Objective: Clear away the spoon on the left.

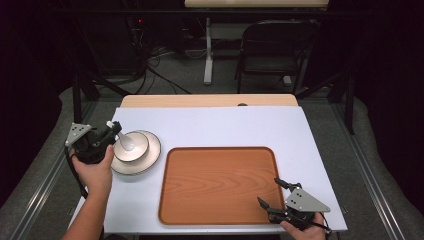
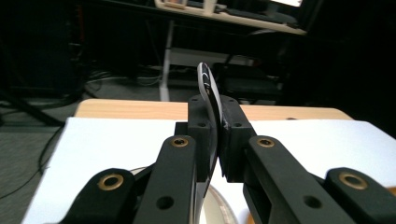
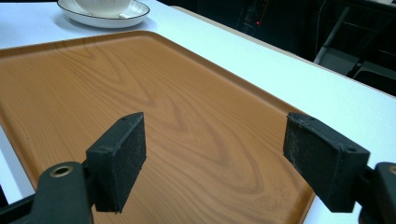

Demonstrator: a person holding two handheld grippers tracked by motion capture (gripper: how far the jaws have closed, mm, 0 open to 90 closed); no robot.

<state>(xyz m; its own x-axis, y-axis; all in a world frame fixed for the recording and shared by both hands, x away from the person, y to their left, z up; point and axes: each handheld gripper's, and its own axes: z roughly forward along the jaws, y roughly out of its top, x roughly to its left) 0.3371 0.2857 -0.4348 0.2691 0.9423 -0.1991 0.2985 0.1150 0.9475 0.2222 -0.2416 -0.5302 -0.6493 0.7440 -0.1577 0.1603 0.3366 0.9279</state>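
High view: from above the near edge, facing forward and down over the whole table (image 1: 225, 125), well back. Left gripper view: close behind its own jaws, facing level across the table toward the dark room. Right gripper view: low, close over the tray (image 3: 154, 116), sharing tray and plate (image 3: 135, 14) with the high view.

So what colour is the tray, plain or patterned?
Orange-brown with a wood-grain pattern; the tray shows it best in the right gripper view.
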